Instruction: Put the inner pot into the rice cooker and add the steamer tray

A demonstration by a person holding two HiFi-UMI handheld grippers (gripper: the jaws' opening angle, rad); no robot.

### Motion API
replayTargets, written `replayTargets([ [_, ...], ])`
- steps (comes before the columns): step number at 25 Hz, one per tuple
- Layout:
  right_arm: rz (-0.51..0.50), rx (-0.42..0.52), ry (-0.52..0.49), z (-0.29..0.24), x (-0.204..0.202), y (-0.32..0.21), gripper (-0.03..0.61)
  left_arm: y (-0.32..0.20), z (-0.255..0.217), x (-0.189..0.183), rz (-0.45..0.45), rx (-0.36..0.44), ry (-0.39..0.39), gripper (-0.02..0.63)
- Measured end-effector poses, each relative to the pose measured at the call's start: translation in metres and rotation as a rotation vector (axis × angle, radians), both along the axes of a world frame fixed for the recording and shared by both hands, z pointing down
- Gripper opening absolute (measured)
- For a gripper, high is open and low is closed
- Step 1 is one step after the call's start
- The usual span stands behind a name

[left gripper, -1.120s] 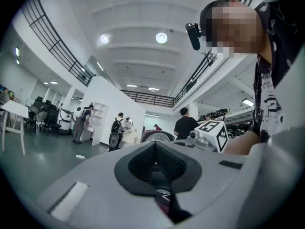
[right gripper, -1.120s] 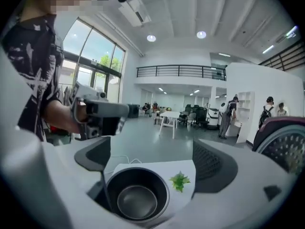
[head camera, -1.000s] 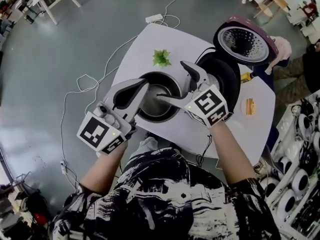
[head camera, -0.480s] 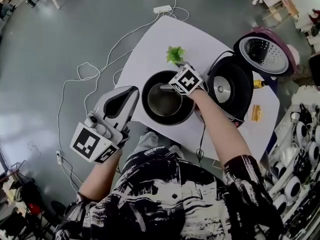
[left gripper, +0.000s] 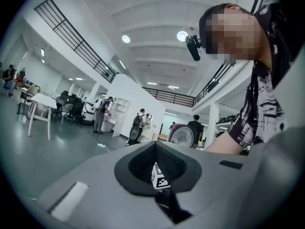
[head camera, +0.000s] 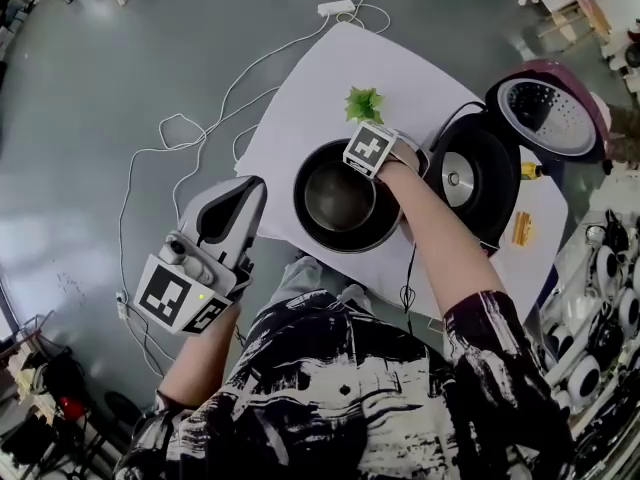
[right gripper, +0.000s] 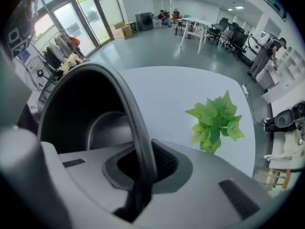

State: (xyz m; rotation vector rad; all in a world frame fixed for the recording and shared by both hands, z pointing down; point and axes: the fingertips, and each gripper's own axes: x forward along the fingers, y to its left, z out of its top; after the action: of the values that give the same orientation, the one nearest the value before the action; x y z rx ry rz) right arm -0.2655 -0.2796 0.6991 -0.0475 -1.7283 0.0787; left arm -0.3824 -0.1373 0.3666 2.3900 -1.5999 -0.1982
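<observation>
The inner pot is seen standing upright on the white desk, just left of the open rice cooker and near a small green plant. Its thin rim on the far side is pinched from above by the fingers of the right gripper, which have just been closing on it. The left gripper is held well apart to the left, off the desk, with its fingers closed together and nothing in them. The pot is likely made of hard metal, so it should not bend, but it is probably a bit heavy and smooth. With only one edge held, it may tip or slip. A tight hold on the rim is needed, and the near rim could be taken as well. It is best kept level and set down gently.
</observation>
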Motion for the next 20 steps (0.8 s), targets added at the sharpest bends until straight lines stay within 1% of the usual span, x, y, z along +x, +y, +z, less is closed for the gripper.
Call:
replayTargets([
  [3,-0.033,0.037,0.056,-0.001,0.005,-0.003,0.005,-0.002,-0.002,-0.001,0.005,0.002,0.004,0.005],
  [4,-0.036,0.044,0.060,-0.001,0.006,-0.003,0.002,-0.002,-0.003,-0.001,0.009,0.004,0.006,0.005],
  [9,0.018,-0.002,-0.021,-0.010,0.006,0.004,0.000,-0.003,-0.006,0.000,0.022,0.012,0.007,0.005],
  [11,0.063,-0.016,-0.047,-0.018,0.007,0.004,0.000,-0.003,-0.008,0.002,0.027,0.014,0.009,0.005],
  [13,0.140,-0.029,-0.091,-0.024,0.007,0.001,0.000,-0.005,-0.010,0.007,0.040,0.018,0.010,0.005],
  [16,0.251,-0.075,-0.164,-0.036,0.005,-0.001,0.000,-0.006,-0.015,0.018,0.066,0.029,0.006,0.005],
  [20,0.321,-0.104,-0.251,-0.069,-0.005,-0.003,0.002,-0.005,-0.026,0.027,0.089,0.055,0.003,0.005],
])
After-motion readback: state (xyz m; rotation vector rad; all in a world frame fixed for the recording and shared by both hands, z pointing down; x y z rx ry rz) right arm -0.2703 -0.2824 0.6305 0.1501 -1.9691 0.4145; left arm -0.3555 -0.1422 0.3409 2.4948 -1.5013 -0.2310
